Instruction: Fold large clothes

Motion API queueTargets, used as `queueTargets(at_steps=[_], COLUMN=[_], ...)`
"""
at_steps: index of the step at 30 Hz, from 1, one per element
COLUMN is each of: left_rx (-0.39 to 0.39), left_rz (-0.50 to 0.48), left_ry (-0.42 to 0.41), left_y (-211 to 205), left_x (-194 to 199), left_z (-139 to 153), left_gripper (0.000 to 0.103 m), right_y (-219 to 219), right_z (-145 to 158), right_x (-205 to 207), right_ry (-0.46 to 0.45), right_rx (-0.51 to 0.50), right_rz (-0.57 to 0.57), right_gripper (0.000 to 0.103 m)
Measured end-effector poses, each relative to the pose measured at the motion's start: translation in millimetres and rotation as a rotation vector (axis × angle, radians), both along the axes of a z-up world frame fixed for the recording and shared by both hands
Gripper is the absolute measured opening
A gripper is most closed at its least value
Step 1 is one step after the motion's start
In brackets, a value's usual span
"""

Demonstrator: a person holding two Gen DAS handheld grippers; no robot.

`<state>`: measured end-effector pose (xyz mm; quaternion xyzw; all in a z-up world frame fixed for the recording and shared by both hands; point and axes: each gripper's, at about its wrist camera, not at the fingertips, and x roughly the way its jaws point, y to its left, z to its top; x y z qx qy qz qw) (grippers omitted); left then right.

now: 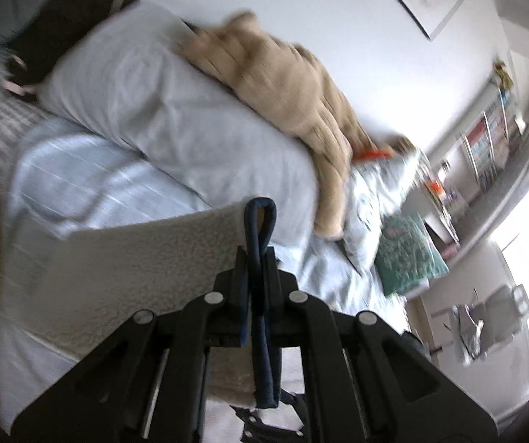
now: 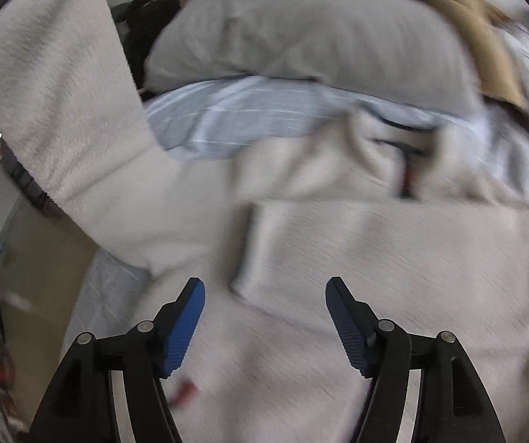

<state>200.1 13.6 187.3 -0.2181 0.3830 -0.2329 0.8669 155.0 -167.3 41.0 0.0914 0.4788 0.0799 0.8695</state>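
Currently left gripper (image 1: 256,258) jaws clench the fleece garment's (image 2: 338,258) navy-trimmed edge; right gripper (image 2: 264,295) jaws released above it.

Bed (image 1: 79,184) in pale blue sheet: grey pillow (image 1: 161,110), white fleece garment (image 2: 338,295), teal cushion (image 1: 408,251).

The left tongs (image 1: 257,258) are matte black plastic, built of angular linked arms that fan out toward the camera. Round silver screws (image 1: 215,298) sit at each joint, four across. Pale slots run lengthwise behind the arms. The right tongs (image 2: 264,317) have the same black linkage and silver screws (image 2: 145,326). Their inner faces carry ribbed blue pads (image 2: 183,332), the left one bright, the right one darker in shade.
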Motion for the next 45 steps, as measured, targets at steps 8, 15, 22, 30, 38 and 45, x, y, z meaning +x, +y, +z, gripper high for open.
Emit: queueTargets(at_steps=[8,15,22,30,38,45], left_rx=[0.02,0.066,0.11,0.2,0.215,0.164], left_rz=[-0.119,-0.207,-0.323,-0.33,-0.092,0.192], left_ry=[0.109,0.153,0.148,0.027,0.047,0.043], left_y=[-135.2,-223.7,-259.1,-187.4,-48.8,51.7], left_x=[-18.4,-36.3,-45.6,-52.9,-31.3,-31.7], left_z=[-67.0,-124.2,-157.3,-136.8,-148.6,-186.3], left_gripper=[0.008,0.008,0.056,0.069,0.069,0.069], right_y=[-125.0,-202.9,-247.7,-262.1,-228.6,-186.8], right_z=[-3.5,-12.7,-16.4,-26.6,-58.5,-77.1], right_x=[-64.8,-99.7,-110.6,-101.8,-47.4,-18.3], right_ry=[0.033,0.021,-0.036,-0.097,-0.072,-0.034], right_rx=[0.008,0.122,0.237,0.377,0.44,0.262], right_rz=[-0.23,-0.401,-0.527,-0.514,-0.425,-0.416], right_gripper=[0.073,0.075,0.075,0.075,0.075,0.014])
